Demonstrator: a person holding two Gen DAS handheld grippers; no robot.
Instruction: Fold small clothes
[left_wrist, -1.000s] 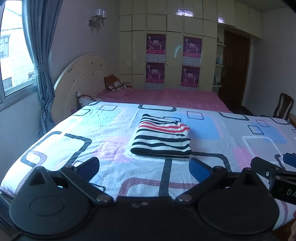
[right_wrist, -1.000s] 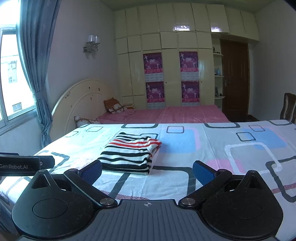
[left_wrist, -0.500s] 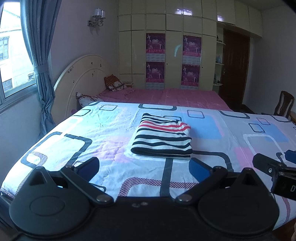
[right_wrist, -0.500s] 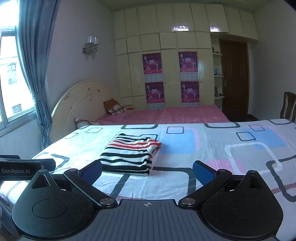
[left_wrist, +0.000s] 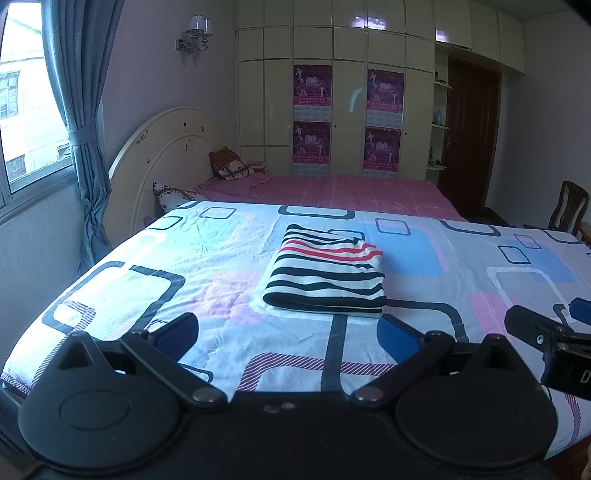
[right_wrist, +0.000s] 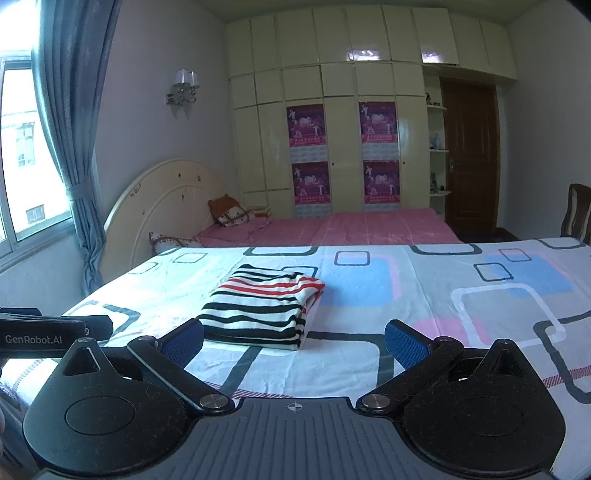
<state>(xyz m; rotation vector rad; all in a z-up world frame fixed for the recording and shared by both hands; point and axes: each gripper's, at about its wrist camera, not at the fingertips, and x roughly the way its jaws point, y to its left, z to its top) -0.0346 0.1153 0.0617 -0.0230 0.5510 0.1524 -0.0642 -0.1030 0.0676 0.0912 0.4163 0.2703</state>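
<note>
A small striped garment (left_wrist: 327, 275), white with black and red stripes, lies folded in a neat rectangle on the patterned sheet (left_wrist: 184, 266). It also shows in the right wrist view (right_wrist: 264, 308). My left gripper (left_wrist: 288, 334) is open and empty, held back from the garment's near edge. My right gripper (right_wrist: 293, 339) is open and empty, also short of the garment, which lies ahead and slightly left. The right gripper's body (left_wrist: 554, 338) shows at the right edge of the left wrist view. The left gripper's body (right_wrist: 48, 332) shows at the left edge of the right wrist view.
The sheet covers a flat surface whose near edge (left_wrist: 110, 369) runs just under the grippers. Behind it is a pink bed (left_wrist: 332, 190) with pillows (left_wrist: 231, 168) and a headboard. A wooden chair (left_wrist: 569, 206) stands at the right. A window and curtain (left_wrist: 77, 129) are at the left.
Both grippers have barely shifted and stay open. The folded garment has not moved.
</note>
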